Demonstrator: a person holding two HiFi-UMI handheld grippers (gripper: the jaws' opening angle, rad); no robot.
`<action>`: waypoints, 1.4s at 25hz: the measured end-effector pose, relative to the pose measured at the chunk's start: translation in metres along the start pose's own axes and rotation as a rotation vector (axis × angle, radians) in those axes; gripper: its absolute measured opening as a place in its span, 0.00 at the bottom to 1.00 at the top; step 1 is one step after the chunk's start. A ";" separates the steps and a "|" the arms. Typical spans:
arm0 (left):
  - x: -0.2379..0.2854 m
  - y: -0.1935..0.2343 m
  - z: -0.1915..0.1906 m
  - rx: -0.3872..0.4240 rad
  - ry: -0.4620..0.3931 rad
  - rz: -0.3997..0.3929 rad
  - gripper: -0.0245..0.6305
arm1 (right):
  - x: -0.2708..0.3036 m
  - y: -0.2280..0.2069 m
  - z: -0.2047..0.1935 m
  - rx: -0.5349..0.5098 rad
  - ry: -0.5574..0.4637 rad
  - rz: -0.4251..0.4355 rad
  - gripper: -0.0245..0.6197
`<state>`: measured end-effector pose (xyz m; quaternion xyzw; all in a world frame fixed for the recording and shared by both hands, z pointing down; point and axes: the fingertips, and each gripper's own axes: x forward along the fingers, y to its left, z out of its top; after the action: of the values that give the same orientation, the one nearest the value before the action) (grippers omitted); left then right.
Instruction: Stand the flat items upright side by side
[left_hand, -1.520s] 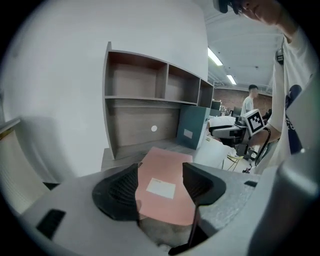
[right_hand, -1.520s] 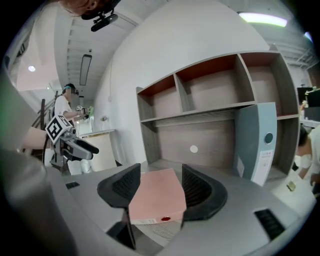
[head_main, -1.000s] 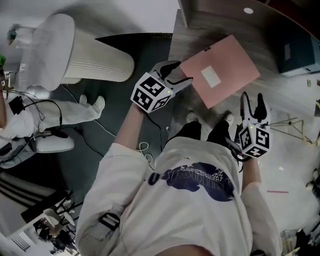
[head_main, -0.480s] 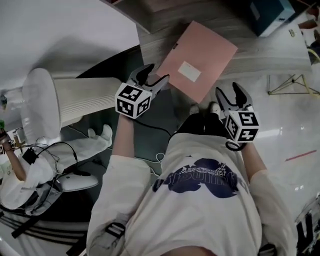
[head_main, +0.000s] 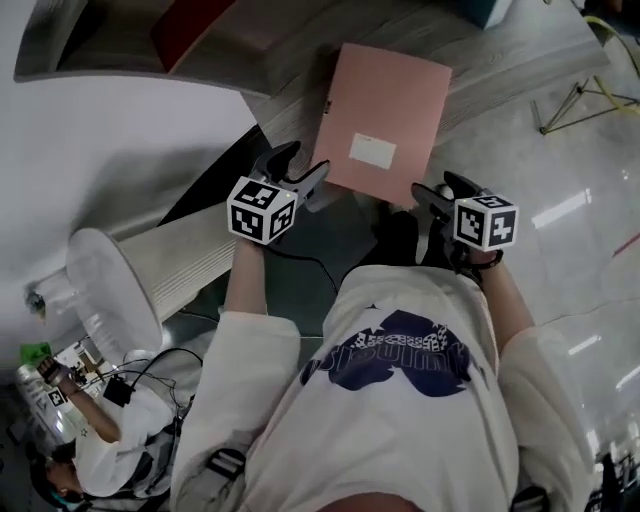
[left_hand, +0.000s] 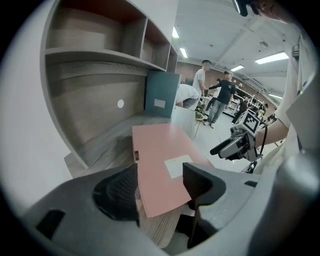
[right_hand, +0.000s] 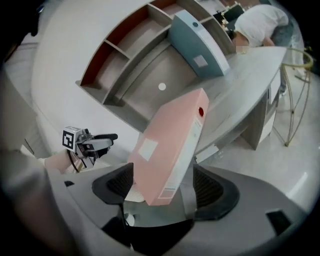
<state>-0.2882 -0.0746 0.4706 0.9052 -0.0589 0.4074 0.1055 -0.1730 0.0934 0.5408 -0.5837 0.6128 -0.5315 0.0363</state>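
Note:
A pink file box (head_main: 385, 110) with a white label lies flat on the wooden desk (head_main: 290, 90). My left gripper (head_main: 302, 162) is open at the box's near left corner. In the left gripper view that corner (left_hand: 160, 155) sits between the spread pads of the left gripper (left_hand: 159, 187), and I see no pad pressing on it. My right gripper (head_main: 438, 192) is at the near right corner. Its jaws have just been opening. In the right gripper view the box's spine end (right_hand: 170, 135) is between the pads of the right gripper (right_hand: 164, 187), with a gap showing on the right. A teal file (right_hand: 195, 42) stands upright further along the desk.
A curved shelf unit (right_hand: 130, 55) rises behind the desk. A white ribbed column (head_main: 150, 270) lies on the floor to the left. A gold wire stand (head_main: 580, 95) is at the right. People stand in the background (left_hand: 220, 100), and one bends over the desk's far end (right_hand: 260, 20).
Both grippers have come in to the pink box's near edge. The right one has sunk and rolled, and its jaws stand wider. The head view has swung.

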 end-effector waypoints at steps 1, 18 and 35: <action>0.001 0.003 -0.002 0.001 0.008 -0.005 0.44 | 0.006 -0.003 -0.005 0.027 0.020 0.017 0.58; 0.029 0.040 -0.026 0.003 0.112 -0.111 0.44 | 0.070 -0.013 -0.029 0.275 0.101 0.305 0.60; 0.084 0.048 -0.049 -0.225 0.346 -0.424 0.47 | 0.076 -0.010 -0.034 0.349 0.096 0.378 0.56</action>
<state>-0.2772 -0.1108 0.5723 0.7969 0.1058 0.5155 0.2966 -0.2126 0.0589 0.6066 -0.4177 0.6110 -0.6401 0.2060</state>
